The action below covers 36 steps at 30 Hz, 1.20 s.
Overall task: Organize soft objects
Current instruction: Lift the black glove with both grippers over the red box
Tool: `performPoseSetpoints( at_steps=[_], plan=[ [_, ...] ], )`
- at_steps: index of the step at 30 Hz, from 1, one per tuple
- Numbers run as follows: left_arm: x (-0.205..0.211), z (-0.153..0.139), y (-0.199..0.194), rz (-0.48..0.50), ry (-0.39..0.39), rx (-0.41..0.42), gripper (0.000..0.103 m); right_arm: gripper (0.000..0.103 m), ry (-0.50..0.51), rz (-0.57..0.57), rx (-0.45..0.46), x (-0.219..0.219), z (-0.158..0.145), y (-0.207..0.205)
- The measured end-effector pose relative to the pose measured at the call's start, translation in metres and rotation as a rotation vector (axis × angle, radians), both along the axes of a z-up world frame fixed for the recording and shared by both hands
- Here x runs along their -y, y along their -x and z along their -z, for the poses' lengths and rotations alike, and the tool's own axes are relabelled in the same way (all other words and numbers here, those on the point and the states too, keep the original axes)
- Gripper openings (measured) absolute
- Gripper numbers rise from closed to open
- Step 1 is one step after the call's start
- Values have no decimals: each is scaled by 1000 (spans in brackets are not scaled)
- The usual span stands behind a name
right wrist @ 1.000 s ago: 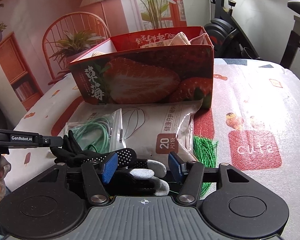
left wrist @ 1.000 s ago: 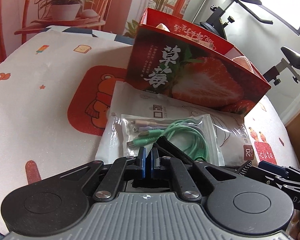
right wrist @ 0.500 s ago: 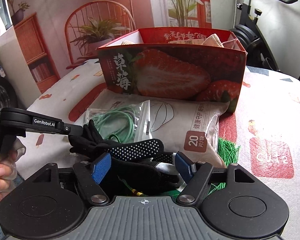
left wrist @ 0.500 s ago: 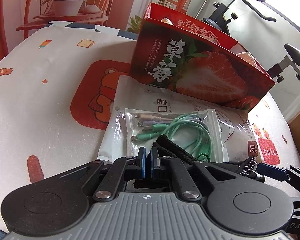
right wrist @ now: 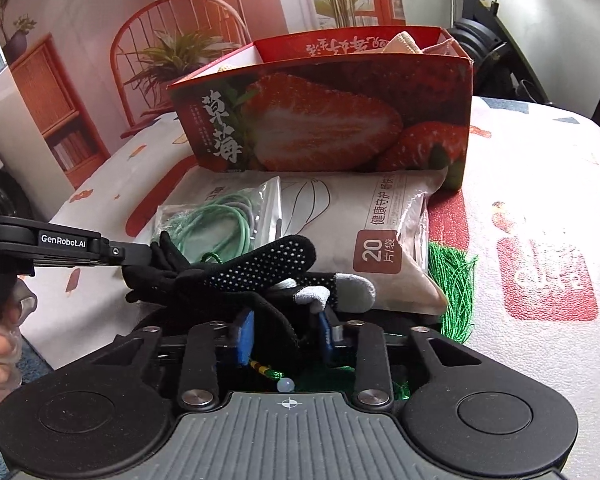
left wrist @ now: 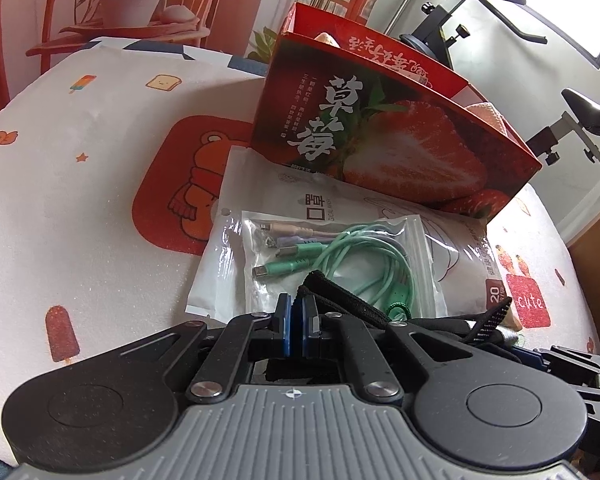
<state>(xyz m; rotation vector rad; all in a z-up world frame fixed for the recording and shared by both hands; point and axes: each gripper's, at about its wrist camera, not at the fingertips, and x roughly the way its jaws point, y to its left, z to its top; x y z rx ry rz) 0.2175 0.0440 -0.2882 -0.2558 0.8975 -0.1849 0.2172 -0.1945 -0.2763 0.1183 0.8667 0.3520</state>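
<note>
A black dotted glove (right wrist: 260, 270) with grey fingertips hangs between both grippers above the table. My left gripper (left wrist: 296, 326) is shut on the glove's cuff (left wrist: 340, 300); it shows from the side in the right wrist view (right wrist: 140, 252). My right gripper (right wrist: 286, 334) has closed on the glove's other end, with black fabric between its blue pads (right wrist: 244, 336). A red strawberry box (right wrist: 324, 116) stands behind, with beige soft items (right wrist: 408, 42) inside. It also shows in the left wrist view (left wrist: 384, 136).
A white mask pack (right wrist: 380, 216) lies in front of the box, with a clear bag of green cables (left wrist: 332, 256) on it. A green tassel (right wrist: 454, 280) lies at the pack's right. An exercise bike (left wrist: 500, 12) stands behind the cloth-covered table (left wrist: 60, 200).
My right gripper's jaws have narrowed from wide open onto the glove, and the glove has lifted off the table. Both grippers have risen a little.
</note>
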Motion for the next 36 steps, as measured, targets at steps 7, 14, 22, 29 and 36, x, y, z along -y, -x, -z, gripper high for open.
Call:
performPoseSetpoints(
  at_steps=[7,14,22,29,36],
  plan=[
    [3,-17,6,35,22,77,6,12,-59,4,56,6,-14,0],
    [9,-50,7,88,30,204,6,12,-81,36,149,17,-39,-7],
    [13,-91,-5,113,39,321,6,12,-82,35,257,21,-73,-27],
    [17,-132,-35,115,54,418,6,12,-76,34,344,23,-108,-64],
    [27,-149,-86,90,30,440,6,12,-39,33,367,21,-128,-126]
  ],
)
